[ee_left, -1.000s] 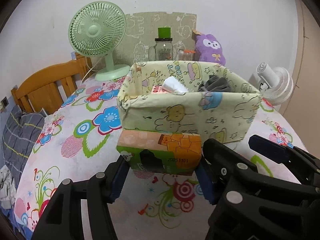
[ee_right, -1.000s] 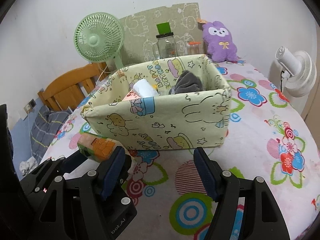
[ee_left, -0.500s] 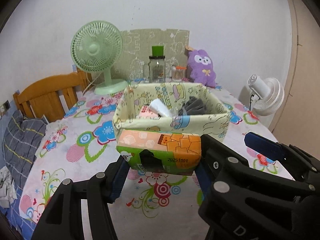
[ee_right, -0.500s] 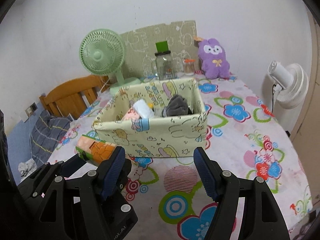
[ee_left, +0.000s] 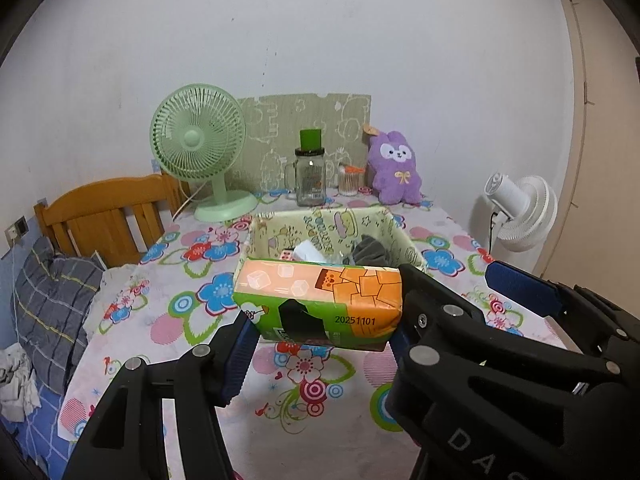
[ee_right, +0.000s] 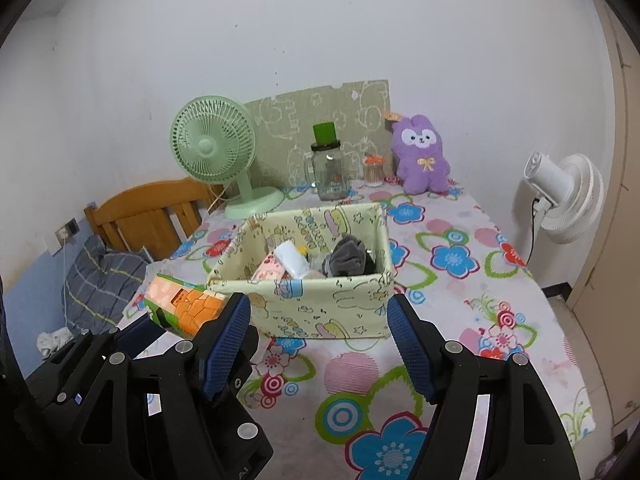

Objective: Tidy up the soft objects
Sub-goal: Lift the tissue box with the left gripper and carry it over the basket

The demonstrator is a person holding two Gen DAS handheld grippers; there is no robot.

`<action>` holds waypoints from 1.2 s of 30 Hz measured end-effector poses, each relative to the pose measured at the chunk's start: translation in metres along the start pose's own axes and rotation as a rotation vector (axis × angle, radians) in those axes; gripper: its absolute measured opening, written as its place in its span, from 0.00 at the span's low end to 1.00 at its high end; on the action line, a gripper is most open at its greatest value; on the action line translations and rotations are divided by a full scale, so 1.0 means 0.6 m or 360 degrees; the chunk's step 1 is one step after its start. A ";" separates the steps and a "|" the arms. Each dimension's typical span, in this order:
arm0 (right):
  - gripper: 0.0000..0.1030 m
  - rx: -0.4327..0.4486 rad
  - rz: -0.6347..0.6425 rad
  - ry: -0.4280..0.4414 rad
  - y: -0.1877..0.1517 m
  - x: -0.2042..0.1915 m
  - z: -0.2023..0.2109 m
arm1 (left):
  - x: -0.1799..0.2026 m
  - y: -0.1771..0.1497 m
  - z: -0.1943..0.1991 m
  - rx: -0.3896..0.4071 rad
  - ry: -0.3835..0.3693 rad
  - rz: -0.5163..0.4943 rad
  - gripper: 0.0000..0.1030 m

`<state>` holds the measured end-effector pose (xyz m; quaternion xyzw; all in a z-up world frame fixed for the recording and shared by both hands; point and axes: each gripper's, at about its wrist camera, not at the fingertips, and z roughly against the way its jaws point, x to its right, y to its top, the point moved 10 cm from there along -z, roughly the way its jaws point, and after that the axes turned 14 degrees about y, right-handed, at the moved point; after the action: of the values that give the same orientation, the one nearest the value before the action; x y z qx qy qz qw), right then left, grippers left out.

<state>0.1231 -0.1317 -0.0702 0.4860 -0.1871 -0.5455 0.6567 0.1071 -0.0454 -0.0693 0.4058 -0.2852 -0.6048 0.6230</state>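
We read "20251101" printed in dark digits on the orange end face of the tissue pack [ee_left: 320,300], low at its 4 o'clock corner. Beneath the pack's black patch a strip of lettering is too small to make out. On the right gripper's [ee_right: 320,344] black body in the left wrist view, at about 5 o'clock, we make out the raised letters "DA". Writing on the fabric bin's [ee_right: 320,312] inner wall is illegible.

- Glossy plastic-wrapped tissue pack [ee_left: 320,300]
- Soft printed cloth storage box [ee_right: 320,308]
- Fuzzy purple plush bunny [ee_right: 420,156]
- Varnished wooden headboard [ee_left: 108,216]
- Clear glass jar [ee_right: 328,176]
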 end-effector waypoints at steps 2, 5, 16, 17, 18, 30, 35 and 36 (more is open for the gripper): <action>0.72 0.0013 0.0002 -0.0002 0.004 -0.001 0.006 | 0.000 0.008 0.005 0.0014 -0.0001 0.0001 0.63; 0.72 0.0032 0.0004 -0.0004 0.016 -0.004 0.015 | 0.000 0.020 0.011 0.0033 -0.0003 0.0002 0.63; 0.72 0.0078 0.0016 -0.0015 0.057 -0.007 0.022 | -0.002 0.059 0.015 0.0081 -0.0014 0.0014 0.63; 0.72 0.0081 0.0018 -0.0017 0.061 -0.007 0.021 | -0.001 0.062 0.014 0.0084 -0.0015 0.0015 0.63; 0.72 0.0083 0.0020 -0.0018 0.064 -0.006 0.021 | -0.001 0.066 0.013 0.0087 -0.0017 0.0016 0.63; 0.74 0.0090 0.0026 -0.0062 0.106 0.007 -0.008 | 0.006 0.098 -0.018 0.0094 -0.0047 0.0029 0.63; 0.76 0.0083 0.0032 -0.0079 0.120 0.015 -0.026 | 0.007 0.109 -0.040 0.0093 -0.0046 0.0034 0.63; 0.76 0.0082 0.0032 -0.0082 0.123 0.017 -0.031 | 0.007 0.111 -0.044 0.0091 -0.0045 0.0035 0.63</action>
<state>0.1803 -0.1380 -0.0194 0.4866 -0.2228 -0.5463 0.6443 0.1648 -0.0493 -0.0268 0.4118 -0.3158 -0.5952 0.6136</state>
